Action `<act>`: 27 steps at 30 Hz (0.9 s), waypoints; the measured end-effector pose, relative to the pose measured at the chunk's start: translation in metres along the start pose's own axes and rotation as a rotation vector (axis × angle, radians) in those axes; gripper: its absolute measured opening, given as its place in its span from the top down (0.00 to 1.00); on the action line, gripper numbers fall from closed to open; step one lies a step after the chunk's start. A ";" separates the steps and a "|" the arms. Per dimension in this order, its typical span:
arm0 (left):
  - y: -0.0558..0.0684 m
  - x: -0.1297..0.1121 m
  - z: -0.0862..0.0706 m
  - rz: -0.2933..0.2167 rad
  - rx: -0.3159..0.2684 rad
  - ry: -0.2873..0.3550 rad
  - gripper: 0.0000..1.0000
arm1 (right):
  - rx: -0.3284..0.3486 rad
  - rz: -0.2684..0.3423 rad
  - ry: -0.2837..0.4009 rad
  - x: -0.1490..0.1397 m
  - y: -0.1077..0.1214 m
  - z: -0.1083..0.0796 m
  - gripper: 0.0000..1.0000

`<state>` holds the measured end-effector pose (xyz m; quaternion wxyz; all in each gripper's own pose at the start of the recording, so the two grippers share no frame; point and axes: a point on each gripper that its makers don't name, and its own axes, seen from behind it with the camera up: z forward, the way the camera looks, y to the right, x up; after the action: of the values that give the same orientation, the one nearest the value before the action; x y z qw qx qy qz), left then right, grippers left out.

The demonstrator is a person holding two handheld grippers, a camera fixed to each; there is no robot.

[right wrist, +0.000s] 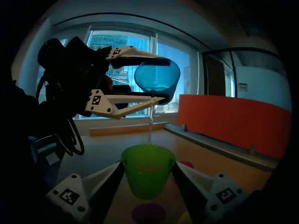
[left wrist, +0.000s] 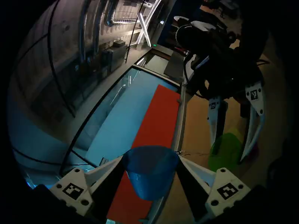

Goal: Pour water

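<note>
Plastic and translucent, the blue cup [right wrist: 157, 76], pinched by the left claw [right wrist: 164, 79], hung tipped directly above the green cup [right wrist: 148, 173]. The right claw [right wrist: 148, 164] clamped that one down near the table [right wrist: 108, 143], and a thin water stream [right wrist: 150, 119] fell straight between them.

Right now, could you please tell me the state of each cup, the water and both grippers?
blue cup: tipped over, pouring.
green cup: upright, being filled.
water: thin stream falling from the blue cup into the green cup.
left gripper: shut on the blue cup.
right gripper: shut on the green cup.
</note>
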<state>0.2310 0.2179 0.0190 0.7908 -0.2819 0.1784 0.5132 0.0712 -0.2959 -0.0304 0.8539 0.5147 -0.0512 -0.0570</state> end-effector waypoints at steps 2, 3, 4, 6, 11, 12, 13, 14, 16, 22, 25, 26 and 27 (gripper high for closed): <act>0.000 0.000 0.000 0.006 0.002 -0.001 0.12 | 0.000 0.000 0.001 0.001 0.000 0.000 0.10; 0.000 0.000 0.000 0.009 0.003 -0.002 0.12 | 0.000 0.000 0.002 0.001 0.000 0.000 0.10; 0.000 0.000 0.000 0.011 0.004 -0.002 0.12 | 0.000 0.000 0.002 0.001 0.000 0.000 0.10; 0.000 0.001 0.000 0.014 0.005 -0.003 0.12 | 0.000 -0.001 0.003 0.002 0.000 0.000 0.10; 0.001 0.002 -0.001 0.027 0.000 -0.002 0.12 | -0.001 -0.005 0.001 0.000 -0.001 0.000 0.10; 0.001 0.002 -0.001 0.030 -0.001 -0.002 0.12 | -0.001 -0.005 0.001 0.000 0.000 0.000 0.10; 0.001 0.002 -0.001 0.032 -0.001 -0.002 0.12 | -0.002 -0.004 0.002 0.000 0.000 0.000 0.10; 0.002 0.003 -0.001 0.035 -0.002 -0.002 0.12 | -0.002 -0.003 0.002 0.000 0.000 0.000 0.10; 0.002 0.003 -0.002 0.040 -0.003 -0.003 0.12 | -0.003 -0.002 0.003 0.001 0.001 0.000 0.10; 0.003 0.004 -0.002 0.057 -0.004 -0.006 0.12 | -0.004 -0.004 0.004 0.001 0.002 -0.001 0.10; 0.002 0.004 -0.002 0.065 -0.003 -0.006 0.12 | -0.005 -0.004 0.005 0.001 0.002 -0.001 0.10; 0.002 0.004 -0.003 0.067 -0.003 -0.006 0.12 | -0.005 -0.004 0.005 0.001 0.002 0.000 0.10; 0.003 0.005 -0.003 0.069 -0.004 -0.006 0.12 | -0.005 -0.004 0.005 0.001 0.002 0.000 0.10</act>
<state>0.2306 0.2201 0.0136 0.7726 -0.2753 0.1846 0.5414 0.0722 -0.2950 -0.0291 0.8552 0.5129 -0.0479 -0.0575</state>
